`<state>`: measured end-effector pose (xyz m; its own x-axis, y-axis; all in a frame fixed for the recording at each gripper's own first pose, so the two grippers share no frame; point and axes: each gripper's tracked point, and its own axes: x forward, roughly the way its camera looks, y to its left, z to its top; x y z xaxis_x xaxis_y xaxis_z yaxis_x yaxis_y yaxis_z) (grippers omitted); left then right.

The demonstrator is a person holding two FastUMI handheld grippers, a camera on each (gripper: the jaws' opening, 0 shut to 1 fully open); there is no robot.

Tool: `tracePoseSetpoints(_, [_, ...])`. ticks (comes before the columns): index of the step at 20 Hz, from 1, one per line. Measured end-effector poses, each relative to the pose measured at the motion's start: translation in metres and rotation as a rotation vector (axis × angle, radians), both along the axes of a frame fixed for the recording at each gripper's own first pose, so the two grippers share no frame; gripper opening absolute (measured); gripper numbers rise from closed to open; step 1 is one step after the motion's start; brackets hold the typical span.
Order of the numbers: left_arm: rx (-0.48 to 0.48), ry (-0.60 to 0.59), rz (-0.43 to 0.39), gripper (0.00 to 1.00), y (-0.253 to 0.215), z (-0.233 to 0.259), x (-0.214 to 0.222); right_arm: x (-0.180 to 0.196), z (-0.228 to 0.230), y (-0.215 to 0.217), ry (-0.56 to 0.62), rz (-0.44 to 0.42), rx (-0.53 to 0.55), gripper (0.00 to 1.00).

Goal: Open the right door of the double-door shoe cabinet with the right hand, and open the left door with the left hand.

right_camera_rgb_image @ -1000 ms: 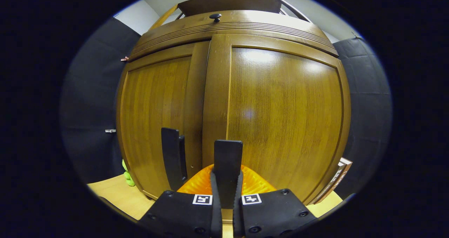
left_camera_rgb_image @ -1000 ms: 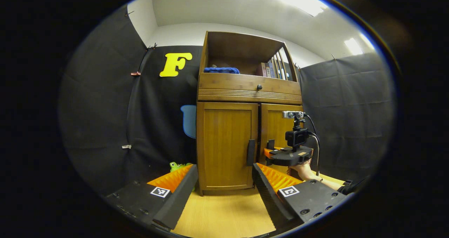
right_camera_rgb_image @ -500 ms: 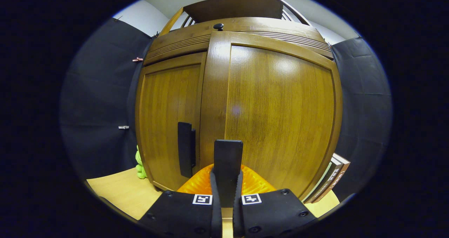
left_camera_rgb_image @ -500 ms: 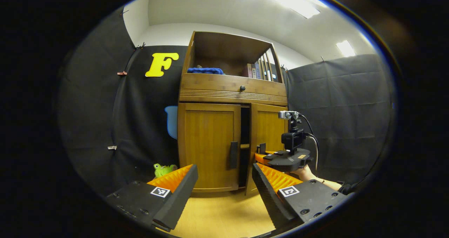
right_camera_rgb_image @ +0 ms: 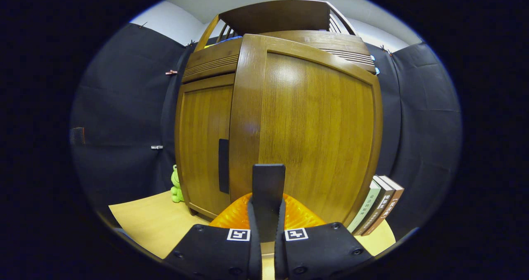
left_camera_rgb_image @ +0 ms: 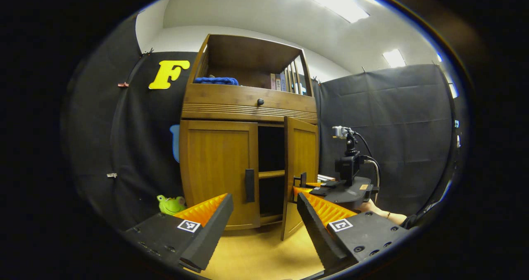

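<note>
Left gripper view reveals the shelf (left_camera_rgb_image: pixel 271 174) behind the right door (left_camera_rgb_image: pixel 300 168).

The right door (right_camera_rgb_image: pixel 306 135) hides the cabinet's inside.

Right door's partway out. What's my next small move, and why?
Probably keep swinging the right door wider. The right gripper is shut on its handle, and the door stands only partly open. The left door is shut, and the left gripper is open, short of it.
</note>
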<state>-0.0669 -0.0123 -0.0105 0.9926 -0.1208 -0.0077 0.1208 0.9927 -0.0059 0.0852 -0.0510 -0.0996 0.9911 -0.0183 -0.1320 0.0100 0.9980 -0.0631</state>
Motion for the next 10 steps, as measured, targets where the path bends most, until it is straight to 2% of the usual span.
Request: tracePoseSetpoints(10, [-0.024, -0.019, -0.103, 0.97, -0.04, -0.004, 0.019, -0.054, 0.007, -0.033, 0.023, -0.033, -0.024, 0.16])
